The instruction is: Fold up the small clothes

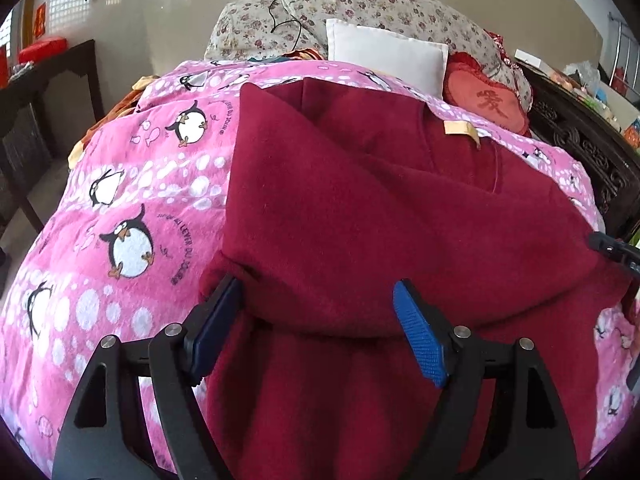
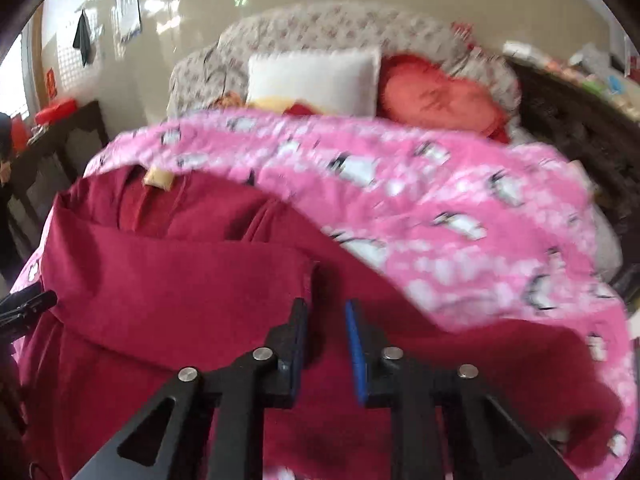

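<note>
1. On the bed, the left tongs (image 1: 318, 320) gape wide over a raised fold of the dark red fleece garment (image 1: 360, 208).
2. The right tongs (image 2: 326, 340), narrowly parted, hold nothing.
3. Beneath lies a fuzzy pink penguin-print blanket (image 1: 120, 184).

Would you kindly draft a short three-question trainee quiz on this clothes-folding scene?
1. True or false: the left gripper has its jaws spread wide.
2. What does the red garment lie on? A) bare wood B) pink penguin blanket C) tiled floor
3. Fill in: the pillow behind the blanket is plain ____.

Key: 1 true; 2 B; 3 white.
</note>
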Demonstrator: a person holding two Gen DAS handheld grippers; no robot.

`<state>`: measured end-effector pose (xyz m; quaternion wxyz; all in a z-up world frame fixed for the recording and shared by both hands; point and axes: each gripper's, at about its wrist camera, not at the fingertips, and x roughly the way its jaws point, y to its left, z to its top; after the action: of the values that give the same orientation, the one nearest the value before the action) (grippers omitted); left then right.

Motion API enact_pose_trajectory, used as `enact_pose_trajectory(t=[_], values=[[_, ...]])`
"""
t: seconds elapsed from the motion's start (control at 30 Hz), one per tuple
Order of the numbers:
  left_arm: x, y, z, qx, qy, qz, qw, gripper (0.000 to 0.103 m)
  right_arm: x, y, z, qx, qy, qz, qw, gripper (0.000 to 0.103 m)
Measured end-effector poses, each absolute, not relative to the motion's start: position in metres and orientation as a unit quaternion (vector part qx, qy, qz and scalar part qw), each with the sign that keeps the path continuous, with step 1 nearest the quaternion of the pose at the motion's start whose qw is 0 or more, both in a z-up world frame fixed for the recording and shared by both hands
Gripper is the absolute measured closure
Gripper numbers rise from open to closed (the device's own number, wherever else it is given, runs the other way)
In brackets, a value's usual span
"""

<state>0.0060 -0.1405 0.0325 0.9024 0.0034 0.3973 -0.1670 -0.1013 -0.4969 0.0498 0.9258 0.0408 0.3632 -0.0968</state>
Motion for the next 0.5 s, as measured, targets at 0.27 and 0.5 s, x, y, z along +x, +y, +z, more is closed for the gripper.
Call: enact_pose_trajectory(t=[0.27,0.5], values=[[-0.007,-0.144,0.041,-0.009,0.396,-0.166,0.903,0.024,-0.101,-0.482,0.023,0.065,0.401,-0.045,0.912,0.082],[-0.037,-0.174,0.064,-0.008,0.376,-0.224,0.899,0.024,-0.193,-0.53,0.049,0.205,0.311,-0.039,0.927,0.038]])
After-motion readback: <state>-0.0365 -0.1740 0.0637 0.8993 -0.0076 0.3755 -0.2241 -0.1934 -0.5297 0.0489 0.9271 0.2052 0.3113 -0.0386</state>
